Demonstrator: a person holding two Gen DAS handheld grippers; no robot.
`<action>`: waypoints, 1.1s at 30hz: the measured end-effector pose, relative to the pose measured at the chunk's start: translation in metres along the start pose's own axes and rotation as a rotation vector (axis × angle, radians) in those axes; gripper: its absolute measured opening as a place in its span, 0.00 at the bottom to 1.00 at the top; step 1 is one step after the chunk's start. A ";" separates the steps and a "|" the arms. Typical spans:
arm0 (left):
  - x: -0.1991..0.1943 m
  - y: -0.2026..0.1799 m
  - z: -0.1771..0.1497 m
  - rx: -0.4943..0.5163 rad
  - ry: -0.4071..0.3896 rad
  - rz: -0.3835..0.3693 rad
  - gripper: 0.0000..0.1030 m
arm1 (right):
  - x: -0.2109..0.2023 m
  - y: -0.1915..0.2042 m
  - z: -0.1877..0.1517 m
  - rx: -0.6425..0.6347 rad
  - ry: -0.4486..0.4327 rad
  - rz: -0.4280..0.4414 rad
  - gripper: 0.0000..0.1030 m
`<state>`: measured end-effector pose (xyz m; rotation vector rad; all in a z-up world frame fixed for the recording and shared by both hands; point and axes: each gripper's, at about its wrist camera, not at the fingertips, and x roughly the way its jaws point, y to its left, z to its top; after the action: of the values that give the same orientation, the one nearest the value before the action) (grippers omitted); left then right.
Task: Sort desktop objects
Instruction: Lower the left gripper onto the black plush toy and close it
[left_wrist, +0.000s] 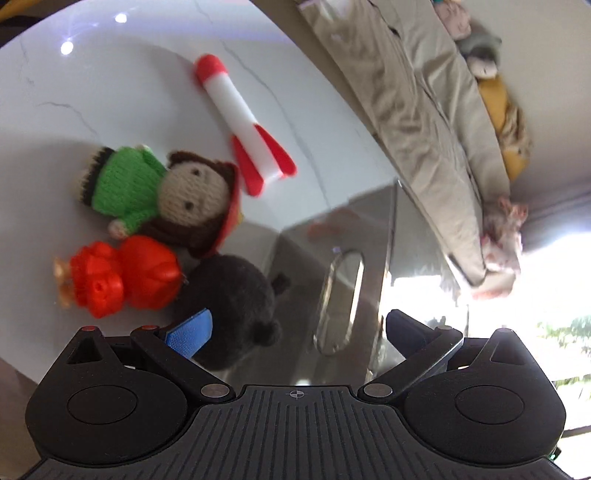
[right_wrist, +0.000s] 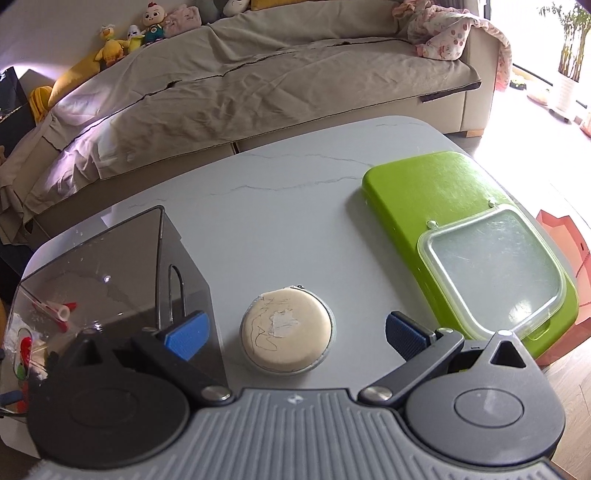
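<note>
White marble bench (right_wrist: 280, 192) fills both views, with a sofa (right_wrist: 277, 70) draped in beige cloth behind it. Through the left wrist camera we see our left tongs (left_wrist: 295, 332) spread wide with nothing between them. Ahead of them lie a red-and-white toy rocket (left_wrist: 240, 118), a knitted doll (left_wrist: 159, 192) in a green jumper, a red plastic toy (left_wrist: 122, 275) touching the doll, and a black plush (left_wrist: 236, 310) just beside the left blue pad. A clear smoked box (left_wrist: 343, 258) stands to the right of these toys. Through the right wrist camera our right tongs (right_wrist: 295, 334) are also wide open and empty, straddling a round cream case (right_wrist: 286, 328) that rests on the bench. The smoked box (right_wrist: 110, 266) sits to the left, and a green lidded container (right_wrist: 436, 199) lies to the right
</note>
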<state>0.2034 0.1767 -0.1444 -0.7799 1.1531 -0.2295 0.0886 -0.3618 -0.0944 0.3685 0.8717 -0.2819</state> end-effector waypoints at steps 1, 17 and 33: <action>-0.001 0.003 0.002 -0.011 -0.008 0.014 1.00 | 0.002 0.001 0.000 -0.006 0.000 -0.010 1.00; 0.046 0.009 0.004 -0.007 0.092 0.123 1.00 | 0.013 0.013 -0.004 -0.040 0.017 -0.046 1.00; 0.056 0.048 0.007 -0.153 0.143 0.036 0.85 | 0.011 0.007 -0.011 -0.009 0.039 -0.025 1.00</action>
<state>0.2226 0.1835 -0.2157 -0.8871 1.3300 -0.1704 0.0906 -0.3521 -0.1081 0.3564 0.9156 -0.2946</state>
